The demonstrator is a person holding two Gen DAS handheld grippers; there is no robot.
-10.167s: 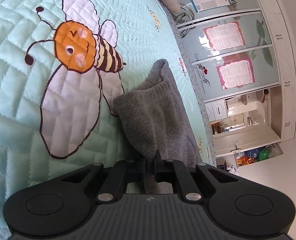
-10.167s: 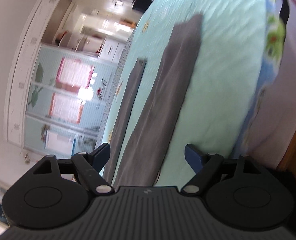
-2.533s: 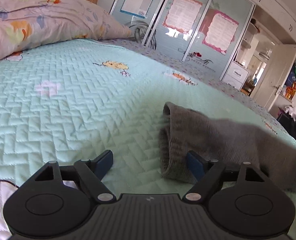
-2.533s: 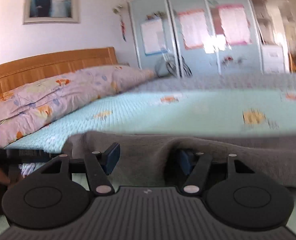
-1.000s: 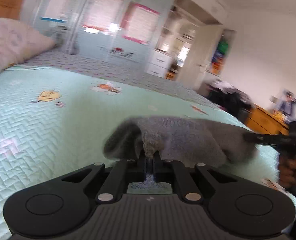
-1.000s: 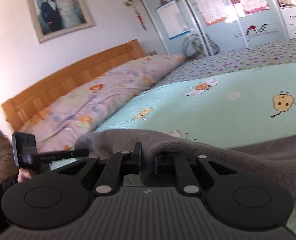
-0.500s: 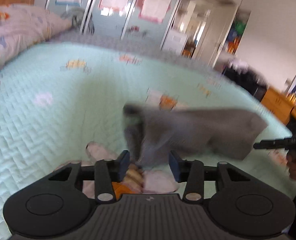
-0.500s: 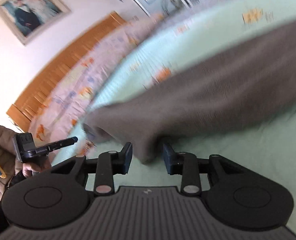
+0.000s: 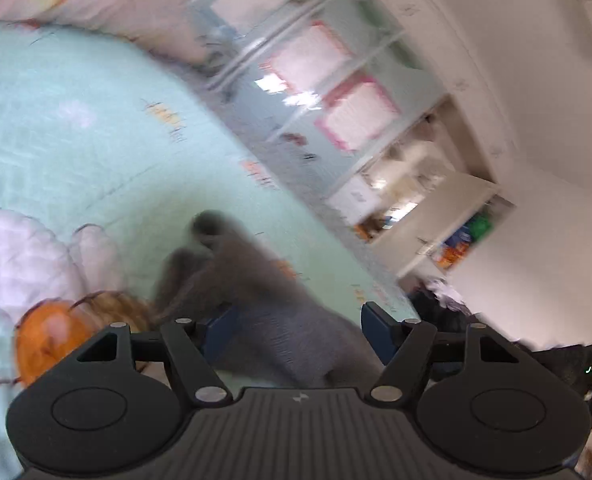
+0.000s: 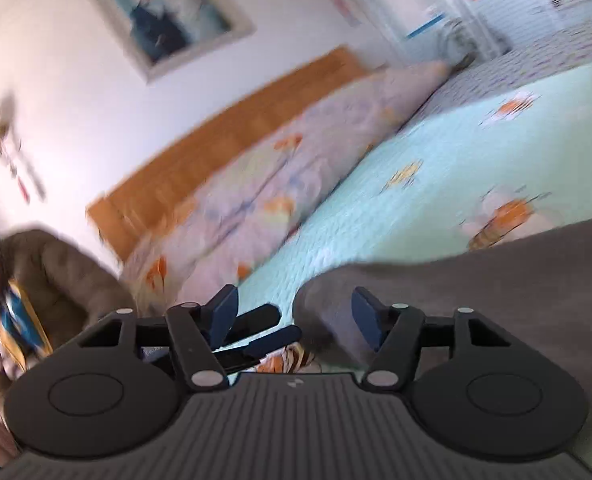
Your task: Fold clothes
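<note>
Since both pinches are letting go, I'm reading this as the drop at the end of a fold: the grey garment (image 9: 256, 312) is lying on the mint quilt (image 9: 56, 120) so the fold can settle flat. Left gripper (image 9: 296, 328) is spread, jaws have just been opening, cloth sitting between them and ahead, pads not pressing it. Right gripper (image 10: 294, 314) is also spread and has just been opening; the folded edge of the garment (image 10: 496, 280) is bunching just in front of its outer finger, nothing squeezed. A second ago both jaws were clamping that edge in the air; now it's down on the bed, partly covering the bee print (image 9: 48, 332). Both views are blurring, so I'm not judging how neat the fold is. The left unit's fingers (image 10: 272, 342) are showing beyond my right jaws.
</note>
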